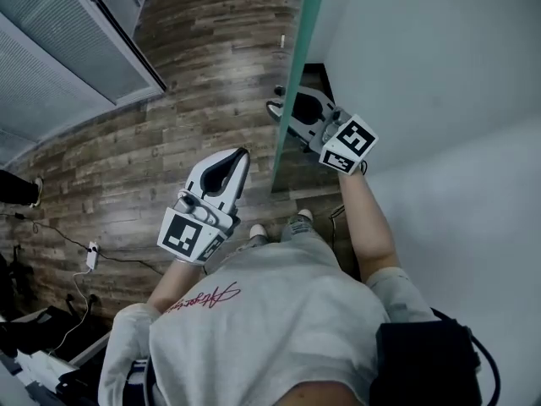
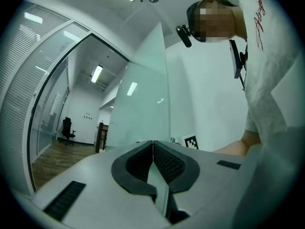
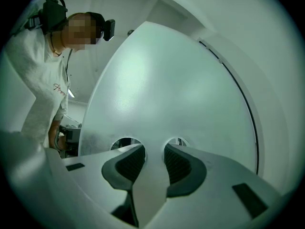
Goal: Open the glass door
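Since the glass door (image 1: 293, 66) stands edge-on straight ahead of me, I've got the right tongs (image 1: 277, 100) up at its frosted face. They are spread, with nothing pinched between them. In the right gripper view they sit right at the pane, just under two round holes (image 3: 125, 143) in it. I read that as a flat push on the glass, not a grip. The left tongs (image 1: 243, 152) are pressed together and empty, held off to the door's other side over the wood floor (image 1: 194, 57), probably parked to stay clear of the swing. The door looks partly swung from the left gripper view. Main risk is the tips skidding on smooth glass.
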The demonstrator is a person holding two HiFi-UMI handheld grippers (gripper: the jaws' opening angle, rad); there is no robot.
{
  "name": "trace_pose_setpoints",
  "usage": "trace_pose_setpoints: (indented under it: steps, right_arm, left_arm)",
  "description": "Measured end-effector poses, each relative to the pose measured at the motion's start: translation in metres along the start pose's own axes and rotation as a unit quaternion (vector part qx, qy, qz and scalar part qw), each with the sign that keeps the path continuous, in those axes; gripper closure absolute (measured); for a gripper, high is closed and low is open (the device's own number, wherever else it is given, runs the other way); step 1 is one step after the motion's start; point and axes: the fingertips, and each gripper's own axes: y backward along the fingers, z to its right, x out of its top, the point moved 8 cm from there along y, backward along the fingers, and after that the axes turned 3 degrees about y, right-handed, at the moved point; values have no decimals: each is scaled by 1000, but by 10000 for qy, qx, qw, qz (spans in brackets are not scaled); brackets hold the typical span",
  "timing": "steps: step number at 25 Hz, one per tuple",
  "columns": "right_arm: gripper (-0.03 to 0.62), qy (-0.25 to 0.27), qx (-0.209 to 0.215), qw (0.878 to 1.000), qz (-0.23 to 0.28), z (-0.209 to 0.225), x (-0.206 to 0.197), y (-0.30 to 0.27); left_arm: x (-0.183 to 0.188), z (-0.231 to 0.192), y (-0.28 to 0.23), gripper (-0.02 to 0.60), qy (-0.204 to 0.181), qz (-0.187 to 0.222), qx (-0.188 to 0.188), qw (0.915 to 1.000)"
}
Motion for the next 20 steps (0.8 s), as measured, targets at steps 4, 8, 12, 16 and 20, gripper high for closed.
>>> trace_pose_setpoints:
  steps: [4, 8, 12, 16, 20]
  right_arm:
    - [464, -30, 287, 9996, -60, 7, 3, 24]
    - [464, -53, 462, 9989, -45, 15, 7, 40]
    - [464, -48, 618, 9980, -127, 23, 11, 60]
    - [464, -72, 683, 9976, -104, 30, 11, 82]
    - [464, -135, 757, 9970, 33, 41, 13, 103]
  left_arm:
    - [-3, 14, -24, 565, -13, -69, -175, 9998]
    - [-7, 30, -50, 565, -8, -81, -237, 9997]
    - [-13, 50, -77, 565, 27, -55, -308, 9995]
    - [-22, 65, -99, 565, 16, -76, -341, 9994]
    - [-27, 78, -124, 565, -42, -90, -348, 9993]
